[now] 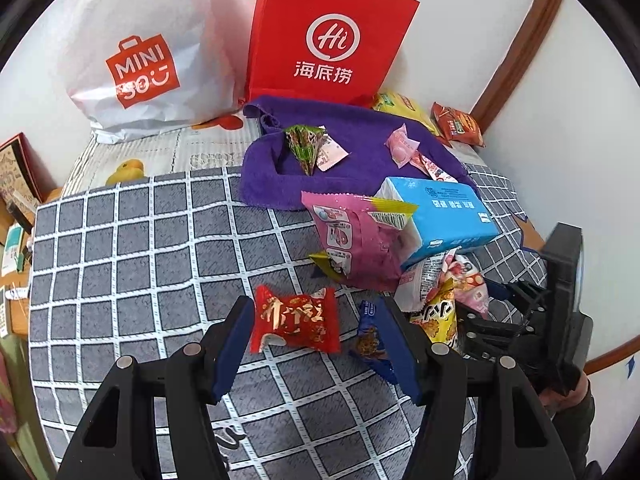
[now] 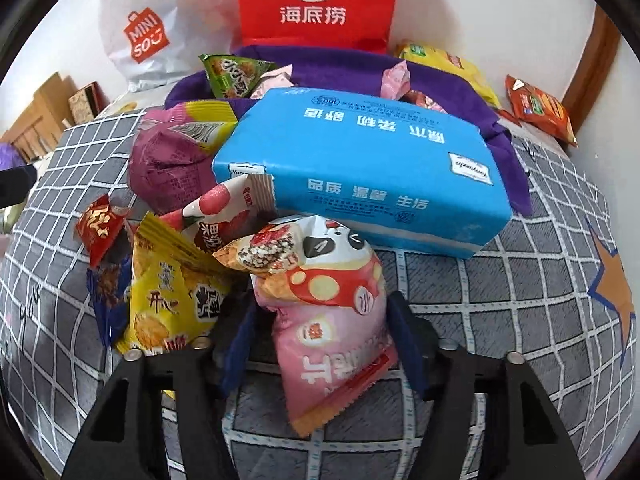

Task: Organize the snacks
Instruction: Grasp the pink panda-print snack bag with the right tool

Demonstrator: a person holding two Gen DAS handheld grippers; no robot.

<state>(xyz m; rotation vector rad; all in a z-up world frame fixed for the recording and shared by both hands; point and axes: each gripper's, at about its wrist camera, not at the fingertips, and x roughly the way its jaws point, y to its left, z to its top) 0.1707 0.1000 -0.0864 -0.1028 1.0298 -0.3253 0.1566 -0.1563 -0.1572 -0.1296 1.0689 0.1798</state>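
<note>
Hidden/cut off: pink snack pack point(image 2: 332, 320) covers most of the gap in right gripper point(image 2: 324, 344); finger-to-pack contact can't be confirmed, so grip state can't be told. Yellow chip bag point(image 2: 168, 300) hides the blue wrapper point(image 2: 105, 300) behind it; only an edge shows. Right gripper seen only partly at right edge of left wrist view.

Left gripper point(image 1: 316, 332): jaws spread wide, red candy pack point(image 1: 296, 322) lies flat on the checked cloth point(image 1: 140, 248) between them, not touching right finger; near left finger, contact unclear. Blue wrapper point(image 1: 370, 340) sits against right finger.

Around: blue tissue pack point(image 2: 360, 168) far of pink pack, resting on the pile + purple towel point(image 1: 360, 136). Magenta bag point(image 1: 352, 240) left of it. Red paper bag point(image 1: 332, 32) and white plastic bag point(image 1: 136, 48) at far wall.

Pink pack: long axis near–far, tilted, near end toward camera.
</note>
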